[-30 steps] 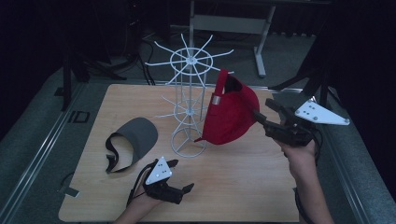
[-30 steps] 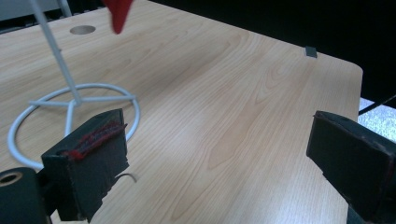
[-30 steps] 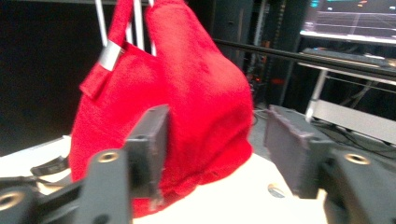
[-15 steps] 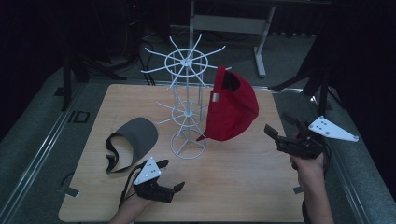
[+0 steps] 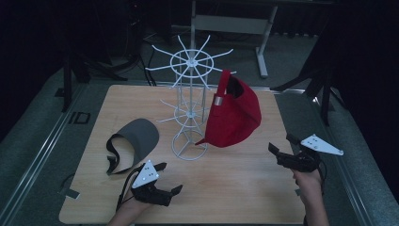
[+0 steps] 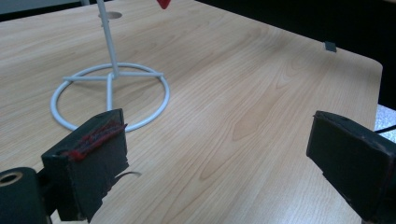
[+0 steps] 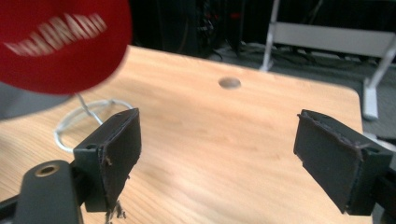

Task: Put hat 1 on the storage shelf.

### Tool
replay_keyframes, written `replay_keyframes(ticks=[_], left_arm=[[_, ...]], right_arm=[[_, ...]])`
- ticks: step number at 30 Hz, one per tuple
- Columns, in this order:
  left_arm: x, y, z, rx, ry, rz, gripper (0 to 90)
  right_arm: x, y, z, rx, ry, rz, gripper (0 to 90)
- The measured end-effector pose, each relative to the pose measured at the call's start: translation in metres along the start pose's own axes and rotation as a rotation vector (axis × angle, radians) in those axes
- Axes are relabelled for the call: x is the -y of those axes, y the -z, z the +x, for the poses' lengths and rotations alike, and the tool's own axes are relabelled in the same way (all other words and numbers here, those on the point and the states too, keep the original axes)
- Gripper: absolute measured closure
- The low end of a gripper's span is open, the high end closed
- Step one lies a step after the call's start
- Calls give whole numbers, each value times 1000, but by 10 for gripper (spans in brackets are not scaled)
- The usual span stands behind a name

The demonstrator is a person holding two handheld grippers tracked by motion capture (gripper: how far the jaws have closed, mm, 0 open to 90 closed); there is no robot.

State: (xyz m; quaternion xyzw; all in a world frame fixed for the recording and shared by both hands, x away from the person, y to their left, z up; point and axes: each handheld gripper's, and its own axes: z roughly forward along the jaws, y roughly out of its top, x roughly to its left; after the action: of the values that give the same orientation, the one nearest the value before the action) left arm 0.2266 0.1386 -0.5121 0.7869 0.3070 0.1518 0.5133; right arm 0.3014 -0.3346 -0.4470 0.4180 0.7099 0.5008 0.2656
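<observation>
On the white wire rack (image 5: 190, 106) at the middle of the wooden table (image 5: 244, 188), a red cap (image 5: 234, 113) is hanging from an upper arm, clear of both grippers. Its soft, light cloth is likely sagging under any pinch, so the stiffer brim is probably offering the surest hold. Off to its right, the right gripper (image 5: 281, 145) is standing wide and empty, its jaws having just been opening. Near the grey visor (image 5: 136, 139), the left gripper (image 5: 168, 179) is also gaping wide, holding nothing.
</observation>
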Motion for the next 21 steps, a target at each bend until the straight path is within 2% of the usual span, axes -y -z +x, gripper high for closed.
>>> replay_keyframes(ticks=[6,10,13,21], left_arm=[[6,3,3,-18,8,-1,57],[10,6,6,-28,10,9,57],[16,10,10,-52,19,18,57],[28,22,18,-87,48,28,57]], right_arm=[[26,-6,-11,49,-13,52,148],[36,-6,-15,73,-12,74,148],[52,-7,-19,104,-11,95,148],[80,2,-27,179,-53,86,149]])
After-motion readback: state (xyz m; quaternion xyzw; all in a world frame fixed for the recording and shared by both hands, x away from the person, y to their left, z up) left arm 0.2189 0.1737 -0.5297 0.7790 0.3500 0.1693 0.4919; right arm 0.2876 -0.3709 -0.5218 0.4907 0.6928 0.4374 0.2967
